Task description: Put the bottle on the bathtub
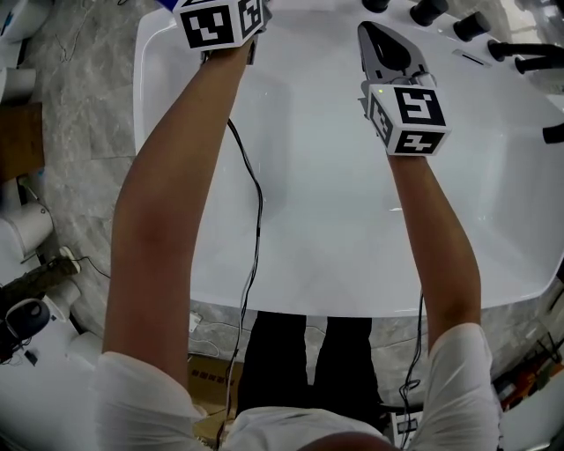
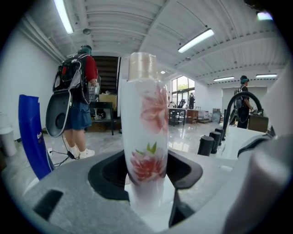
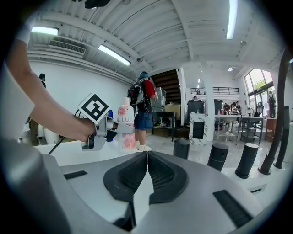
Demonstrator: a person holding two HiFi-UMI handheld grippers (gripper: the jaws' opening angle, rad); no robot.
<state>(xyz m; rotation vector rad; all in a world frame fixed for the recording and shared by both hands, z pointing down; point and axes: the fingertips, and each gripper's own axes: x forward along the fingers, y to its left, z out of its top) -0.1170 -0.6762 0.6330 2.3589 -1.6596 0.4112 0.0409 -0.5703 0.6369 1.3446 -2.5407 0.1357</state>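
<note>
A tall white bottle printed with pink flowers, with a pale cap, stands upright between the jaws of my left gripper, which is shut on its lower body. The right gripper view shows the same bottle at the far left corner of the white bathtub, its base close to the rim; whether it touches I cannot tell. In the head view only the left gripper's marker cube shows at the top edge. My right gripper hovers over the tub's far side, jaws shut with nothing between them.
Black tap fittings and black cylinders line the tub's far right rim. A blue bottle stands left of the held one. A person with a backpack stands beyond. A black cable hangs across the tub.
</note>
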